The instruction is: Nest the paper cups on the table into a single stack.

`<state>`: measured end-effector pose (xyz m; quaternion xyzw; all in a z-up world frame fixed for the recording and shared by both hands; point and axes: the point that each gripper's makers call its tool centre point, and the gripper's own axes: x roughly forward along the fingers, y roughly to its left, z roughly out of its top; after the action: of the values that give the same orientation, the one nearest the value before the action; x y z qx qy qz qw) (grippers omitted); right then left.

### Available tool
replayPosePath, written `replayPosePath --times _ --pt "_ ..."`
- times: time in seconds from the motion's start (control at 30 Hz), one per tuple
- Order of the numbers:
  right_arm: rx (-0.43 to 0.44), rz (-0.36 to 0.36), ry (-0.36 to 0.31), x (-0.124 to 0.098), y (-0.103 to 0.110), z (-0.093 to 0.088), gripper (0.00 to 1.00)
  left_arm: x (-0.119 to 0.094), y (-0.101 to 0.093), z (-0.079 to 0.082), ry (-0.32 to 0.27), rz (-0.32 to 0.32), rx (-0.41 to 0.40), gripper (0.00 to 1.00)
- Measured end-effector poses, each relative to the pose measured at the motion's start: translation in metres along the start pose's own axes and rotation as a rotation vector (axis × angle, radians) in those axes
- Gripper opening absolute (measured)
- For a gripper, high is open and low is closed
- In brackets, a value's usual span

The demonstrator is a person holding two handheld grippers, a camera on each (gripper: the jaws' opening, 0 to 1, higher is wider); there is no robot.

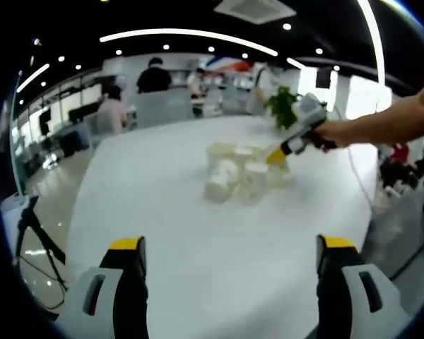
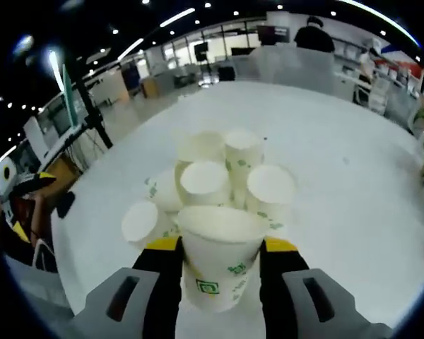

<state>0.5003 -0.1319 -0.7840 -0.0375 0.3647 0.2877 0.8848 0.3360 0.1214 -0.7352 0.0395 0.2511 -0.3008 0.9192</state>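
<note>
Right claw (image 2: 219, 248) gripped one upright paper cup (image 2: 219, 247) | left claw (image 1: 230, 247) gaped empty | cluster of cups (image 2: 219, 173) unstacked on bench (image 2: 339, 141); nesting barely begun.

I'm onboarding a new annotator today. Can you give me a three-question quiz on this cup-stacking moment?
1. True or false: the right tool has its jaws closed on an upright paper cup.
2. In the left gripper view, the left tool is: A) gripping a cup, B) open and back from the cup cluster, C) resting on a fallen cup.
3. Fill in: within the cluster, one cup lies on its ____ on the white table.

Key: 1 true. 2 B. 3 side.
</note>
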Motion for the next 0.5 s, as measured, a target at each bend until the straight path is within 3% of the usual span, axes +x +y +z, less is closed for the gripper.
replayPosePath --times 0.3,0.5 --pt "-0.006 -0.003 -0.073 -0.023 -0.001 0.01 0.39 -0.001 -0.006 0.001 -0.005 -0.009 0.01 1.0" --pt "0.014 -0.009 -0.192 -0.046 -0.008 0.039 0.39 -0.004 -0.006 0.001 -0.001 -0.012 0.027 1.0"
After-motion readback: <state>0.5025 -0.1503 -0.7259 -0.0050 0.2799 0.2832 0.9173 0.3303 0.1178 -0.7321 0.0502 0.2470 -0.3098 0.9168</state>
